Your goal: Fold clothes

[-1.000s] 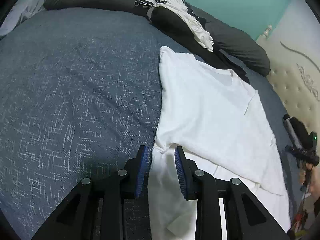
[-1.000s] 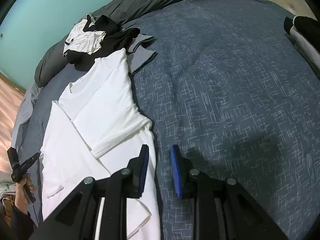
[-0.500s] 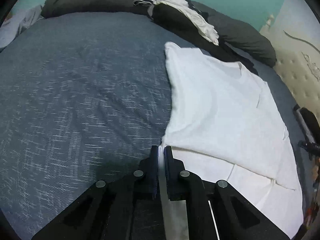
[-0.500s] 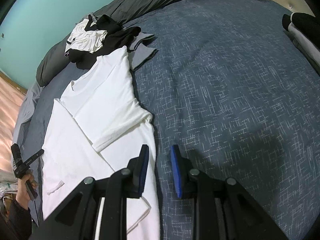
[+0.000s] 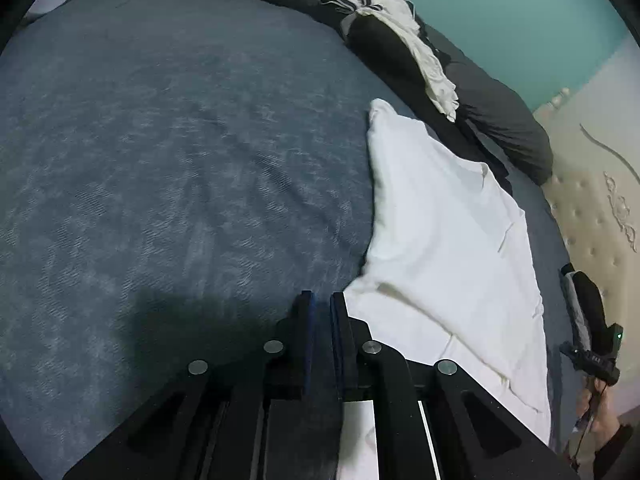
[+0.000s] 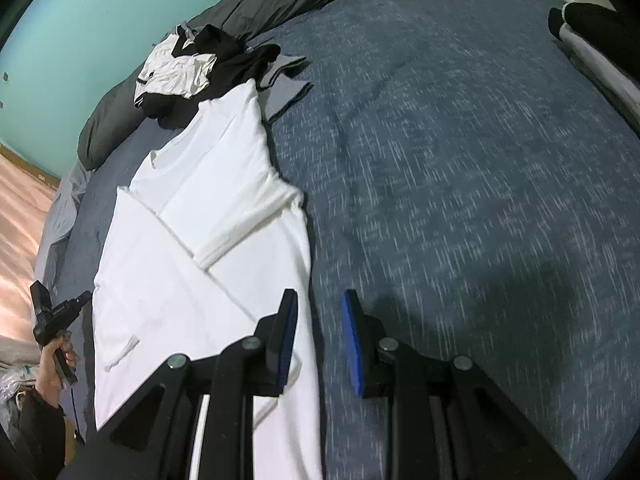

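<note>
Frankly, my left gripper [image 5: 322, 312] sat nearly shut, whether pinching the white shirt [image 6: 208, 248] on the bed [image 6: 460, 160] I couldn't tell, while my right gripper [image 6: 320, 312] gaped empty over its edge, so any tug risked undoing both folded sleeves.

A shirt [image 6: 208, 240] lies on the bed [image 6: 460, 168], a clothes pile [image 6: 192, 68] beyond its collar.

Bare bedspread [image 6: 460, 160] lies open; clothes pile [image 6: 192, 68] crowds the far edge.
</note>
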A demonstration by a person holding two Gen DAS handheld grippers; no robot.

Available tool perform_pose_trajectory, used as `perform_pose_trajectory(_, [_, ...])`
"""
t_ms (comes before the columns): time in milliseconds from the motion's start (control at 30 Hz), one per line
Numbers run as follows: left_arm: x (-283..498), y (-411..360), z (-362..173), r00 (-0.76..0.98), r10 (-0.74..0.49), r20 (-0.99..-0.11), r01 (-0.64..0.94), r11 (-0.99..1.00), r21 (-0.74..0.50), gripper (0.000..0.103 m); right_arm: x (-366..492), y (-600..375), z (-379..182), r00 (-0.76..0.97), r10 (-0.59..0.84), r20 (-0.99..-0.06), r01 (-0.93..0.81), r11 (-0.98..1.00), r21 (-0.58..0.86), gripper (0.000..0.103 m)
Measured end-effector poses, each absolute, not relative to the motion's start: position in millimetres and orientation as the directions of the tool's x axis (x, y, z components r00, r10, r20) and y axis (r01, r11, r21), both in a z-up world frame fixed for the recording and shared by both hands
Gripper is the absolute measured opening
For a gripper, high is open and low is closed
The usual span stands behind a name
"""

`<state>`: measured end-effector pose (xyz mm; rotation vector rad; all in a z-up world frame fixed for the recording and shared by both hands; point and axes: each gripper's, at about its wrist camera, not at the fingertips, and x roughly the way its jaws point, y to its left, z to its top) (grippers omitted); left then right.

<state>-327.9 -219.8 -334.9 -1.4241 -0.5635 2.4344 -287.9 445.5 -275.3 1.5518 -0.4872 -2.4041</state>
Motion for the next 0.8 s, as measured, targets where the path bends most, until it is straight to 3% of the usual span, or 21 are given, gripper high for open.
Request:
perform_pose_trajectory(133, [-299.3, -231.6, -321.4, -0.455, 0.407, -0.792, -0.054, -0.901, -0.431, 0.009, -263.9, 446.3, -272.0, -0.372, -0.392, -0.842, 0.036, -0.912, 0.409, 0.023])
perform_pose_trajectory(267, [-261.4, -237.5, -309.5, -0.393, 0.402, -0.827, -0.097, -0.912, -0.397, 0.017, -229.0, 446.2, -268.0, -0.334, -0.400, -0.854, 0.065, -0.913, 0.402, 0.035])
perform_pose_trajectory(400, [-220.2, -237.5, -298.5, -0.336, 0.383, -0.861, -0.140, -0.924, -0.356, 0.020, -189.2, 450.5, -267.1, -0.295, -0.391, -0.872, 0.086, -0.920, 0.383, 0.036])
perform_pose_trajectory(800, [-113.9, -227.0, -292.5, -0.250, 0.423, -0.871, -0.162, -0.905, -0.393, 0.021, -94.9, 457.8, -275.0, -0.209, -0.402, -0.891, 0.112, -0.915, 0.387, 0.037])
